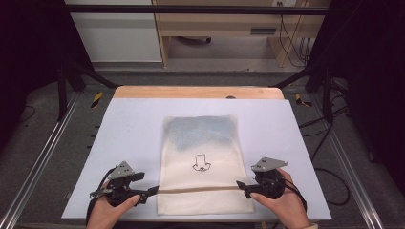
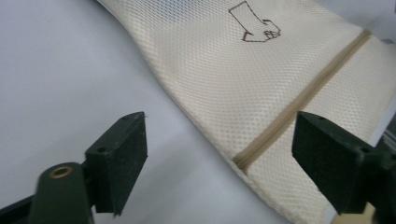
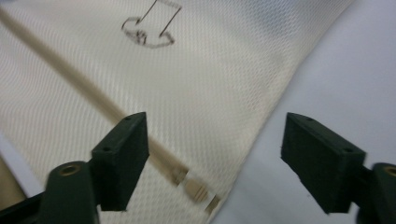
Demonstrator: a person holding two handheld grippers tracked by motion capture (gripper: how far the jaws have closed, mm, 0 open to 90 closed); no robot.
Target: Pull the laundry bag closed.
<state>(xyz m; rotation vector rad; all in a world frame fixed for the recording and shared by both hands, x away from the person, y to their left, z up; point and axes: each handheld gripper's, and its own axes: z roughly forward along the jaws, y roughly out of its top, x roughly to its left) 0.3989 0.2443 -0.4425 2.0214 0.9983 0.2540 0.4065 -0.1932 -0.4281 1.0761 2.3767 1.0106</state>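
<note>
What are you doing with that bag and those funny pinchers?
A person holds a black two-jaw gripper in each hand, the left gripper and the right gripper, at either end of the tan zipper on a cream mesh bag lying flat on the pale table. Both stand open, gripping nothing.

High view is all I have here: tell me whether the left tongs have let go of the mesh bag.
Observer: Yes. The left gripper view shows the left tongs open, the mesh bag edge between them, unpinched.
Operator: Report the right side.
Observer: The right tongs stand open too, over the bag's edge.
Operator: Describe what lies under them.
Observer: The zipper ends there at a pale tab near the bag's edge.
</note>
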